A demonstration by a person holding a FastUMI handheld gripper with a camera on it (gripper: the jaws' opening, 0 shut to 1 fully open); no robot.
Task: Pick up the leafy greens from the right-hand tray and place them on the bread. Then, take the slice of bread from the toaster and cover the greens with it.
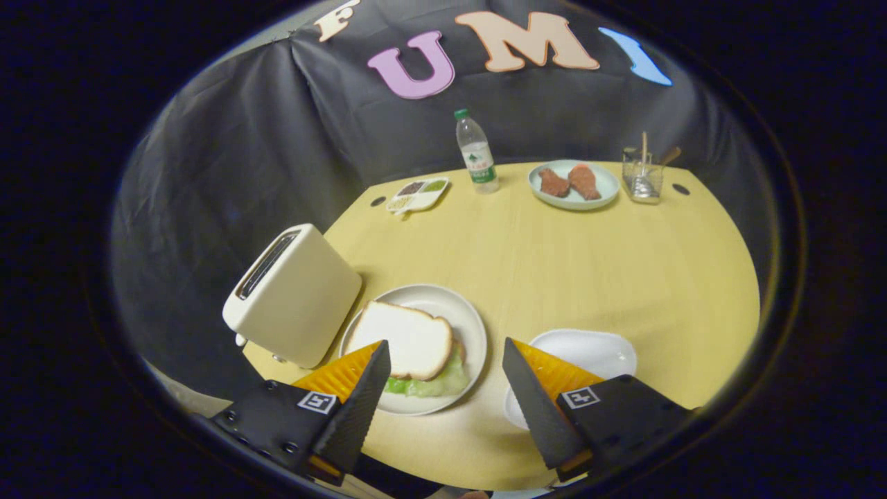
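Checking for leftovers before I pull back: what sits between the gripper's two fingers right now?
In the gripper view, the open gripper frames the plate's near edge, with the bread slice over the greens; nothing is held.

Soft, even overhead light falls on the table, which reads bright and warm against the dim cloth wall. Shadows are faint, pooling just under the toaster and plate. No harsh glare shows. Fisheye curvature bends the table's rim strongly. The centre is sharp; the gripper, fingers spread apart, looks slightly soft up close.
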